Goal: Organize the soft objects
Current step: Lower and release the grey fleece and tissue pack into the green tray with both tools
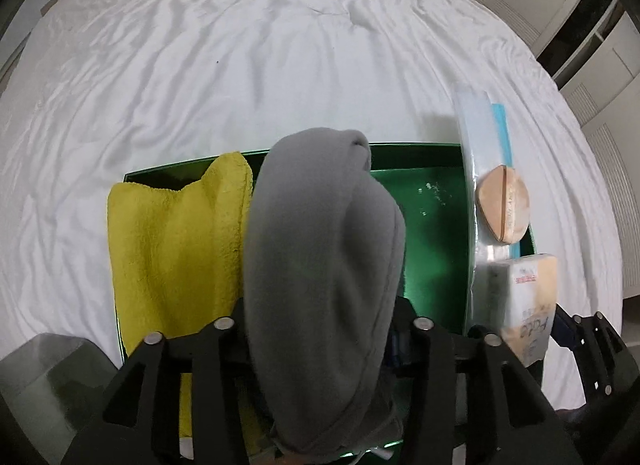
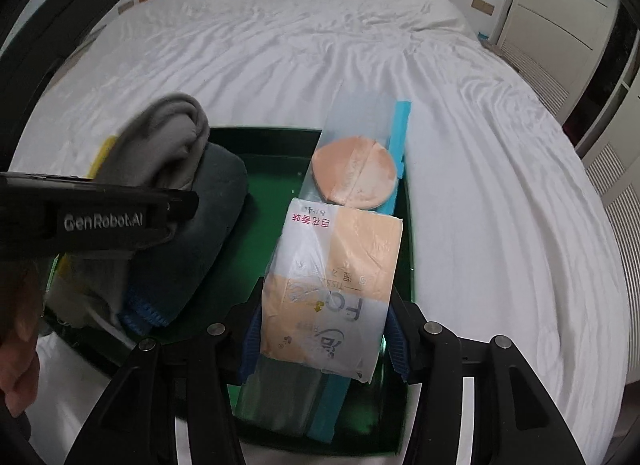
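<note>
Right wrist: tissue pack (image 2: pixel 332 285) between jaws — left gripper (image 2: pixel 100 221) reads "GenRobot.AI".

Grey roll (image 1: pixel 320 265): you see soft matt fleece.
Yellow towel (image 1: pixel 172 249): you see fluffy terry cloth.
Green box (image 1: pixel 432 233): glossy, smooth inside.
Tissue pack (image 2: pixel 336 281): shiny plastic wrap.
Bed sheet (image 1: pixel 240 65): your wrinkled matt cloth.

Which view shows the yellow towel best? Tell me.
The left wrist view: the yellow towel lies spread in the green box beside the grey cloth. The right wrist view shows only a yellow sliver behind that cloth.
</note>
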`<state>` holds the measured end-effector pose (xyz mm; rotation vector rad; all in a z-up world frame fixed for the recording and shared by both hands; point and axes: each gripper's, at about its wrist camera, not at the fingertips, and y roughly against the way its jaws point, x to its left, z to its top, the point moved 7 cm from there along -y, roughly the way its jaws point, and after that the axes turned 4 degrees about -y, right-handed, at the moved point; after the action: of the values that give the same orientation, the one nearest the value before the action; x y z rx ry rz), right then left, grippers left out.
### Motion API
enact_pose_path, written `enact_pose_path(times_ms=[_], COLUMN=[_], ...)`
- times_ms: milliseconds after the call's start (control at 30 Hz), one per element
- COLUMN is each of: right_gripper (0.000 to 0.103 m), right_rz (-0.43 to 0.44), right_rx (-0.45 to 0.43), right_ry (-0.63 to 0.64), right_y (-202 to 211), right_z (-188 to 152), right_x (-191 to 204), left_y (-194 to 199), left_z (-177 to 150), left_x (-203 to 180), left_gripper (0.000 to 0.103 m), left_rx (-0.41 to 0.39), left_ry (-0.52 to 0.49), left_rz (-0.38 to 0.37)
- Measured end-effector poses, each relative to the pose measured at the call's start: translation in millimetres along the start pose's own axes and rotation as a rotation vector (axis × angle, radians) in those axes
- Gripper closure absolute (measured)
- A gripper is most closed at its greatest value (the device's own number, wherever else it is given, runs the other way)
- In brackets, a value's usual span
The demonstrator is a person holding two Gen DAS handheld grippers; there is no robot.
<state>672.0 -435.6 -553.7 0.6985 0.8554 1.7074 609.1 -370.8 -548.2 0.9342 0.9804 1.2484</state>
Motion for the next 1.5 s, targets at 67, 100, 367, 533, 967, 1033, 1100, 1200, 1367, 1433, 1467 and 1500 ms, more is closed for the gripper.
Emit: enact_pose_path(times_ms=[67,100,367,533,967,1033,1100,1200,1367,1433,1467,1500], right_gripper=[0.049,0.048,0.046,0.046,0.025,0.024,0.024,0.024,0.024,0.024,0.024,0.024], right_rz=[-0.001,0.001,0.047,0.079,0.054,0.047,0.044,0.036,0.005,-0.007,-0.013,-0.019], right_rx=[0.010,0.007,-0.011,-0.012,-0.074,-0.079,-0.087,-0.090,-0.083,-0.085,-0.086,-0.088], right_ry=[0.011,0.012,-0.026,-0.021,-0.035,-0.039,-0.045,-0.056,-0.055,-0.056,-0.054,-0.051], right_y=[-5.7,-5.2,4.3,9.5,41.6,50.1,61.4,74.0,91.8,100.9,105.0,109.1], right_z=[2.0,3.0,5.9,2.1,2.4,0.3,-4.6,-12.1,-25.3,-30.9,-32.4,-35.0], right_x=[2.0,2.0,-10.0,-6.2,-14.2,-15.4,-16.5,-18.7,-20.8,-21.5,-20.5,-20.1], left_y=[2.2,2.0,10.4,15.4,46.1,52.8,60.1,72.8,96.0,106.1,111.8,116.7], left_z=[1.0,2.4,7.8,10.9,16.9,15.6,13.5,6.9,-10.3,-17.8,-21.6,-25.7], left_x=[0.6,1.6,-3.8,-5.6,2.6,3.9,4.5,2.6,-8.7,-13.3,-15.0,-16.0], left_gripper=[0.054,0.051,0.038,0.033,0.033,0.033,0.033,0.033,0.033,0.033,0.033,0.033], left_rx=[0.005,0.004,-0.042,-0.060,-0.126,-0.139,-0.148,-0.163,-0.192,-0.208,-0.218,-0.224], left_ry=[0.011,0.014,-0.011,-0.024,0.005,0.016,0.028,0.040,0.027,0.025,0.027,0.034], left_rz=[-0.013,-0.012,0.018,0.032,0.036,0.032,0.028,0.013,-0.015,-0.024,-0.025,-0.031])
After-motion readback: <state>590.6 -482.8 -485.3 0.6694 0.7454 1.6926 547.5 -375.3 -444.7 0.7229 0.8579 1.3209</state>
